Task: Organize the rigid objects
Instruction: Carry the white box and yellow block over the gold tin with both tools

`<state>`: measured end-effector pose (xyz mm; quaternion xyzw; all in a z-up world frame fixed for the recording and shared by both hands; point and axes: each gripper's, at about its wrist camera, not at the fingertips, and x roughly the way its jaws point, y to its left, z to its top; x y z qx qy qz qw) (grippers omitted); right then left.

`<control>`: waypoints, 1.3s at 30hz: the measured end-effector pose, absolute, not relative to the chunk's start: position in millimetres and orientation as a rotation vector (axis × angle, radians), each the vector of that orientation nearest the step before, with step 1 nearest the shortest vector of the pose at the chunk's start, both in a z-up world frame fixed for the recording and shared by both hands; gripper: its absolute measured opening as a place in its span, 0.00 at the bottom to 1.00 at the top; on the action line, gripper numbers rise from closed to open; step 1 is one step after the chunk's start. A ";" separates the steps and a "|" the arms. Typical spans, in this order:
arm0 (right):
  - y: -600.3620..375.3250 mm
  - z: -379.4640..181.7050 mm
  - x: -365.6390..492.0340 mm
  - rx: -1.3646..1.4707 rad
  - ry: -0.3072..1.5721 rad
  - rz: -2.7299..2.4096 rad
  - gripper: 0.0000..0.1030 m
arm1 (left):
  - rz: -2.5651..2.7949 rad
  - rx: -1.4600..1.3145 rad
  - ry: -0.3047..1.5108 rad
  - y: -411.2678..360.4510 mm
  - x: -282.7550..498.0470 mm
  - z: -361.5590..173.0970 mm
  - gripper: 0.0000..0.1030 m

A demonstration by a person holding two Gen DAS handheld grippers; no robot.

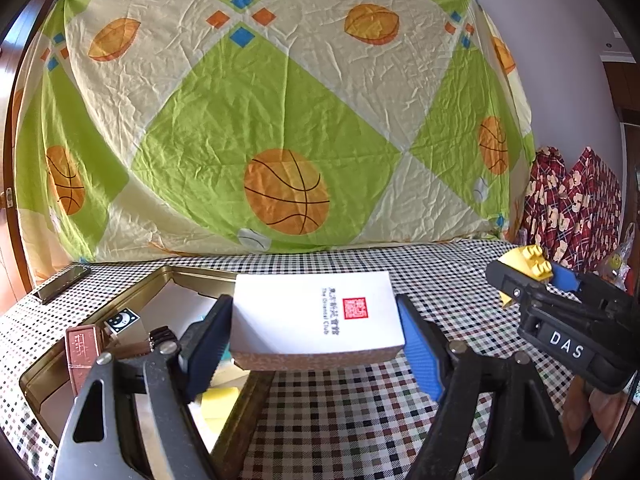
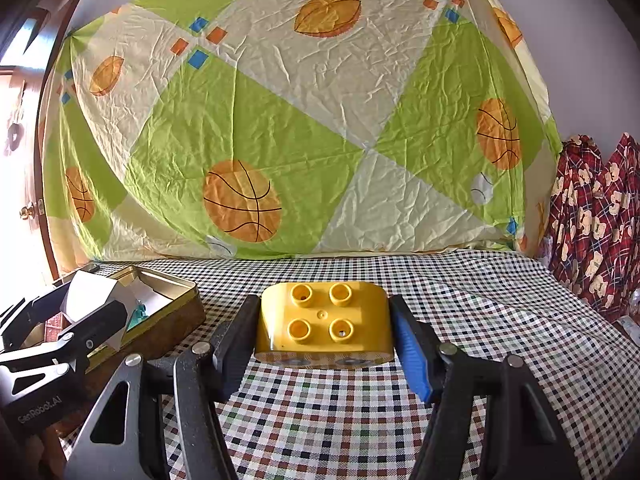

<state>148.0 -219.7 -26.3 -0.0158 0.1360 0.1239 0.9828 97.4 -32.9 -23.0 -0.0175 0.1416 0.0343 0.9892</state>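
Observation:
My left gripper (image 1: 316, 324) is shut on a white box (image 1: 316, 312) with a red seal, held above the right edge of a gold metal tin (image 1: 132, 292). The tin holds a brown-red box (image 1: 82, 354), a small card with a face, a yellow item (image 1: 220, 402) and white paper. My right gripper (image 2: 324, 330) is shut on a yellow studded toy block (image 2: 324, 322), held above the checkered tablecloth (image 2: 360, 420). The right gripper with the block (image 1: 528, 260) also shows in the left wrist view. The left gripper (image 2: 80, 320) with the white box (image 2: 88, 292) shows at the left of the right wrist view, over the tin (image 2: 176, 292).
A dark phone (image 1: 64, 282) lies on the cloth behind the tin at far left. A sheet with a basketball print (image 1: 280, 120) hangs at the back. Red patterned fabric (image 2: 592, 220) stands at the right. A wooden door (image 2: 24, 160) is at the left.

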 end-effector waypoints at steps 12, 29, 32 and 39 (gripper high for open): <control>-211.0 -27.8 143.5 -0.011 0.294 0.296 0.64 | 0.076 -0.062 0.271 -21.3 85.7 -22.6 0.77; -179.8 -26.3 117.8 -0.057 0.261 0.343 0.64 | 0.098 -0.079 0.240 -7.3 67.2 -21.6 0.77; -175.3 -26.2 113.2 -0.064 0.251 0.350 0.64 | 0.103 -0.086 0.232 -4.2 63.8 -21.4 0.77; -166.4 -25.5 105.3 -0.071 0.235 0.367 0.64 | 0.112 -0.102 0.217 3.3 57.8 -20.9 0.77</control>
